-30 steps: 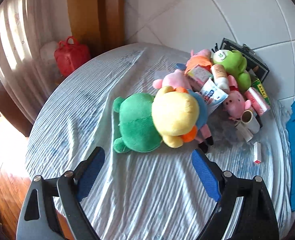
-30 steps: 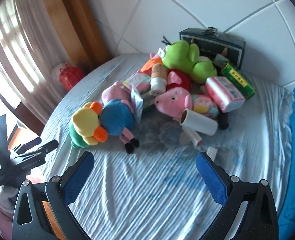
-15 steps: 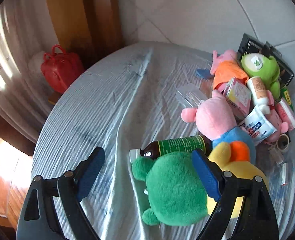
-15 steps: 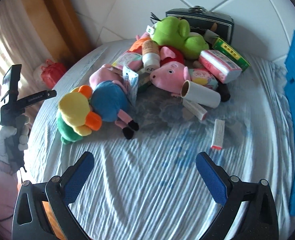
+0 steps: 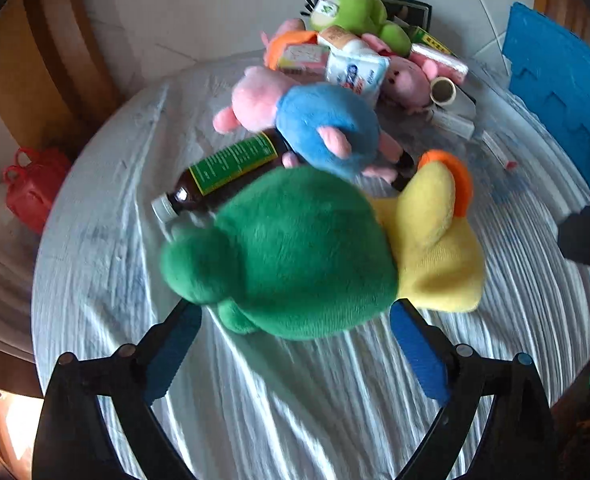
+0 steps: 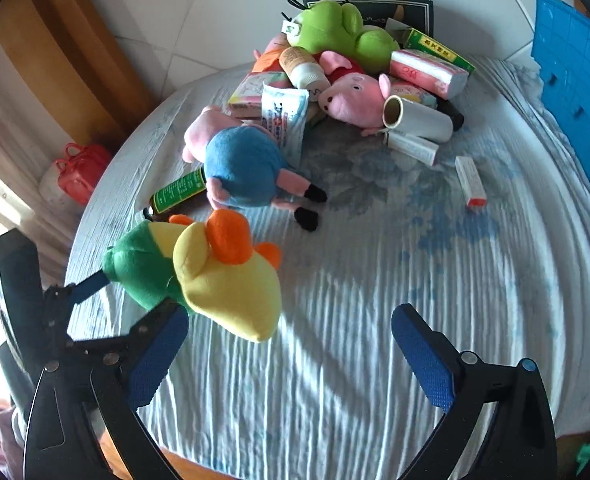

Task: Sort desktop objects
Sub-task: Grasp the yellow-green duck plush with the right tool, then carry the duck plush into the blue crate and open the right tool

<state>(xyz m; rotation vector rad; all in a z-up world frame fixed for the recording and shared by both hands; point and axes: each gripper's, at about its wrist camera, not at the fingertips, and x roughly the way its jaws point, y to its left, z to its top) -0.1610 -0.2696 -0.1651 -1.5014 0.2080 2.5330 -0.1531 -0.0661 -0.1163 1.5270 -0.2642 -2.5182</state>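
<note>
- My left gripper (image 5: 295, 344) points steeply down at a round table (image 5: 335, 400) covered with a wrinkled pale blue-and-white cloth.
- Its blue-padded fingers (image 5: 417, 354) stand wide apart and have just been opening further. The green body of a green and yellow stuffed toy (image 5: 295, 256) sits between the tips; the picture is blurred, so I cannot tell whether the pads touch it.
- The toy's yellow head with orange tufts lies toward the right finger.
- Just behind the toy, a dark bottle (image 5: 223, 176) with a green label lies on its side, its cap pointing left.
- A pig toy in a blue shirt (image 5: 319, 128) lies partly over the bottle's far end.
- My right gripper (image 6: 289, 332) also has its fingers wide apart with only bare cloth between them; the yellow head lies just beyond its left finger.
- In the right wrist view, the left gripper is at the left edge, with the toy's green body at its fingertips.
- At the far side of the table there is a heap: a light green plush (image 6: 335, 32), a pink pig (image 6: 355, 96), a white roll (image 6: 419, 118), tissue packs and boxes, and a dark case (image 6: 375, 6) behind.
- A small white box with a red end (image 6: 471, 182) lies alone to the right of the heap.
</note>
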